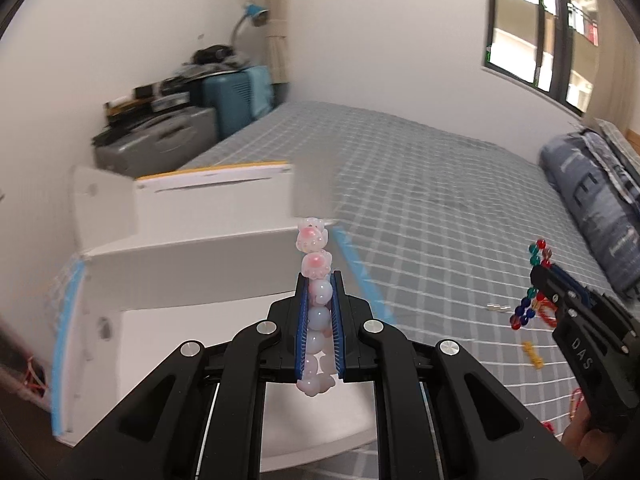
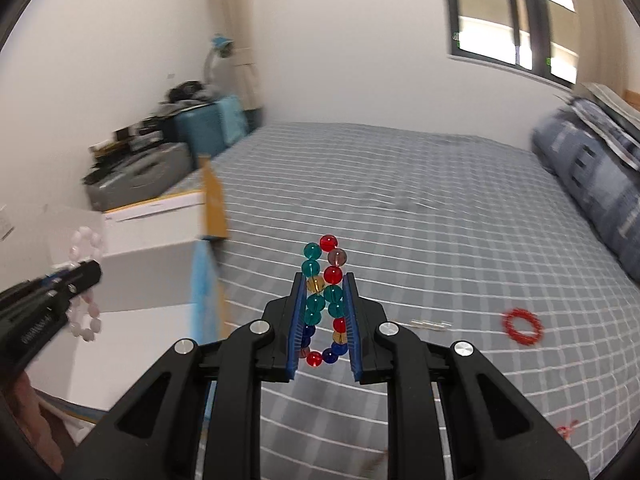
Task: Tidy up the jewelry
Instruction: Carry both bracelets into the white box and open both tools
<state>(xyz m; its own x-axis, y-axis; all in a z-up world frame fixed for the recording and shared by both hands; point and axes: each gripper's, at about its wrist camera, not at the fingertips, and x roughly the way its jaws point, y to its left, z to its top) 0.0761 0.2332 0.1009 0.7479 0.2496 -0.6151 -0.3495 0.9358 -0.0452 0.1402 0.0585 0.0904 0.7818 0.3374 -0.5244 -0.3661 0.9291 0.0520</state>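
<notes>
My left gripper (image 1: 320,280) has its ribbed blue pads pinched on a bracelet of milky pink and pale blue round beads (image 1: 318,308), glossy and smooth, with two paw-shaped charms poking out past the fingertips. My right gripper (image 2: 322,280) pinches a bracelet of clear glass-like beads in red, teal, amber and dark blue (image 2: 325,300), folded into a double strand between the pads, its loop ends sticking out in front and behind.

Both grippers point downward over a bed with a grey sheet crossed by thin white grid lines (image 2: 420,208), soft and slightly rumpled. Just ahead and left of my left gripper stands an open white cardboard box with stepped tiers and blue tape along its edges (image 1: 192,256); I cannot tell what lies inside. Right of my right gripper, on the sheet, lies a small ring of tiny red beads (image 2: 522,326), with a few short clear tube pieces (image 2: 430,325) nearer to the fingers. A small yellow piece (image 1: 533,354) lies under the right gripper in the left view.

A hand (image 1: 588,436) grips the right gripper's handle from below.
</notes>
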